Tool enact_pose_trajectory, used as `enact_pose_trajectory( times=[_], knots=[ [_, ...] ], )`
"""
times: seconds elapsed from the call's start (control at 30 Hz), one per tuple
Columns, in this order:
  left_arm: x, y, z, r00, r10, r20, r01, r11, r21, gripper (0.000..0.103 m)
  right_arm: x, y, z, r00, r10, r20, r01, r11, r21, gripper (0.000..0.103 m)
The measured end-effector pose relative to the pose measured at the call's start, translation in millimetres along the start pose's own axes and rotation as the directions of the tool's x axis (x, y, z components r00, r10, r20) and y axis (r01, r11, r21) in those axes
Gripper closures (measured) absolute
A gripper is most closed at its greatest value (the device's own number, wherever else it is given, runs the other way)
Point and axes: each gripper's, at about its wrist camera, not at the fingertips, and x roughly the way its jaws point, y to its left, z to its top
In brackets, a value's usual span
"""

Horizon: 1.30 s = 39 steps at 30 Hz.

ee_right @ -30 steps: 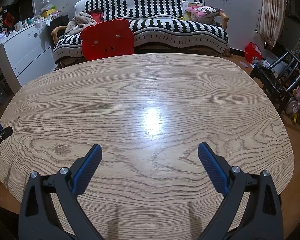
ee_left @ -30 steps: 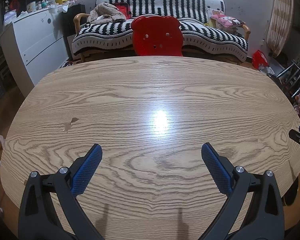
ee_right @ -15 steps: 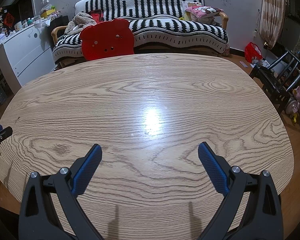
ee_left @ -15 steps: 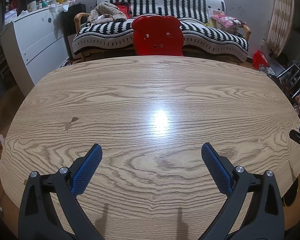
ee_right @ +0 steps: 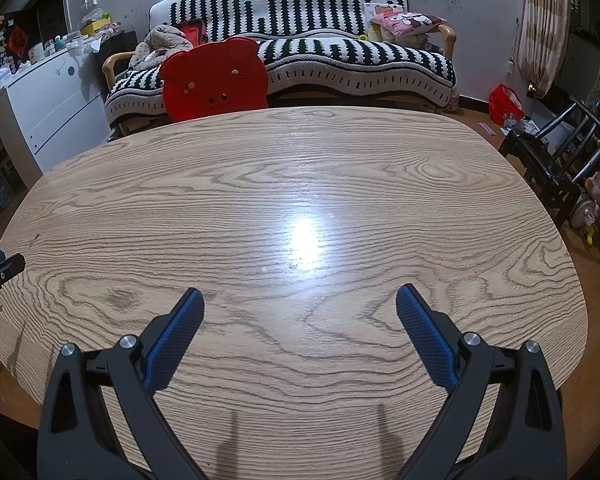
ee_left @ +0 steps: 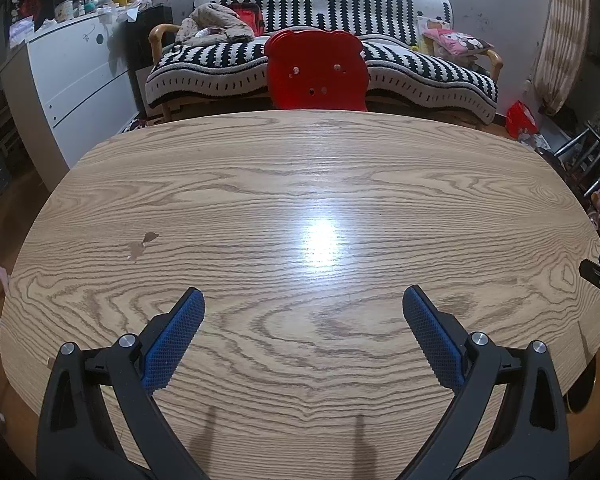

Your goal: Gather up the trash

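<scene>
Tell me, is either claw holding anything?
No. The left claw and the right claw are both open and hold nothing above the wooden table.

Rounded wooden worktop (ee_left: 300, 184) with bold oak grain

The worktop's pale surface shows dark looping grain lines and a bright glare spot (ee_left: 320, 240) near the middle. In the left wrist view a small chipped patch (ee_left: 142, 245) marks the veneer toward the left side; whether it is damage or a scrap lying there cannot be told. The right wrist view shows the same surface (ee_right: 300, 184), with two thin shadows at its near edge.
</scene>
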Motion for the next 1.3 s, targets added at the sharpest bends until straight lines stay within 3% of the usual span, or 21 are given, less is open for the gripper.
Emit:
enact_pose_trajectory(
  times=[1.3],
  knots=[
    [-1.8,-2.9,-1.3,1.0,-0.008,-0.016,0.008,1.0,-0.018,0.007,0.1,3.6,-1.7,1.0,-0.003,-0.003,0.003,1.0,0.012,0.01]
  ],
)
